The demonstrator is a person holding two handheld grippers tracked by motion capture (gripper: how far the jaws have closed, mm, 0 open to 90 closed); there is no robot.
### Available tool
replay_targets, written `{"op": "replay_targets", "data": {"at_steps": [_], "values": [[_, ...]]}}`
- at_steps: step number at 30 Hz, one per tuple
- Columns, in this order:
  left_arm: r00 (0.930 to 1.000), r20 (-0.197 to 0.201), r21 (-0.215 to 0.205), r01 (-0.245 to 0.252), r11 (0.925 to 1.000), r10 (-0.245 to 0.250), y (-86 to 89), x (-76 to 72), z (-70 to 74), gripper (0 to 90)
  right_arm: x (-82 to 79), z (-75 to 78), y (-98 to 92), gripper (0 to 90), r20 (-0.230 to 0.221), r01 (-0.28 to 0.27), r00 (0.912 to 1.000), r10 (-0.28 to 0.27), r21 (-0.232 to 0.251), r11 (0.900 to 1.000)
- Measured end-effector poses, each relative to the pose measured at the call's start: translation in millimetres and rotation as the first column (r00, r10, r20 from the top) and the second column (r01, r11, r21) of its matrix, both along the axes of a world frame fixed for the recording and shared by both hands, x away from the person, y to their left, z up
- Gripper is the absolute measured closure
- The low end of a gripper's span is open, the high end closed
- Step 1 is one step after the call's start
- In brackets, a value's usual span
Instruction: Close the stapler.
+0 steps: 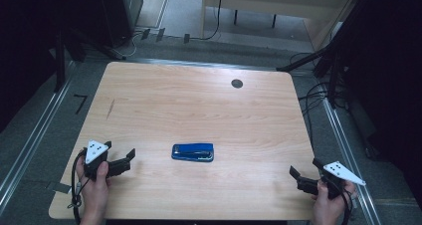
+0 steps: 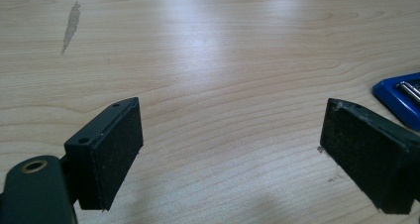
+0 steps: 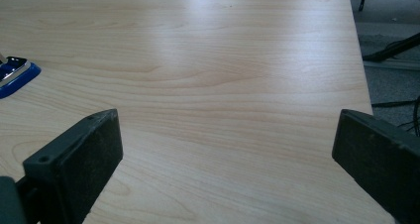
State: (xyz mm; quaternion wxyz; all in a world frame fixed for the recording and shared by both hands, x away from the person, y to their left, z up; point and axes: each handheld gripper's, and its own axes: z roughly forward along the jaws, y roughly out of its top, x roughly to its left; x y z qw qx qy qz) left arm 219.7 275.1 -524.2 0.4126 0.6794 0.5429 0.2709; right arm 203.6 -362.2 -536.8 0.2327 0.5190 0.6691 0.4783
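Note:
A blue stapler [image 1: 193, 152] lies flat near the middle of the wooden table [image 1: 199, 105], long side across. My left gripper [image 1: 119, 158] rests at the table's front left, held by a hand, its jaws open and empty, pointing toward the stapler. In the left gripper view the left gripper [image 2: 230, 154] has bare wood between its pads, and the stapler [image 2: 401, 97] peeks in at the right edge. My right gripper [image 1: 304, 172] hovers at the front right corner, open and empty. In the right gripper view the right gripper [image 3: 228, 159] frames bare table, with the stapler [image 3: 15, 73] at the far left.
A dark round grommet hole [image 1: 237, 83] sits near the table's far edge. A faint stain [image 1: 110, 108] marks the left side. Metal rails and cables run along the floor on both sides, and a wooden desk [image 1: 278, 1] stands beyond.

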Motion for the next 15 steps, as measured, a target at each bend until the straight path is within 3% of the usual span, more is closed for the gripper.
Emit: {"op": "replay_targets", "data": {"at_steps": [15], "values": [[1.0000, -0.003, 0.000, -0.001, 1.0000, 0.001, -0.3, -0.1, -0.2, 9.8, -4.3, -13.5, -17.8, 0.0, -0.034, 0.014, 0.9993, -0.013, 0.017, 1.000]]}}
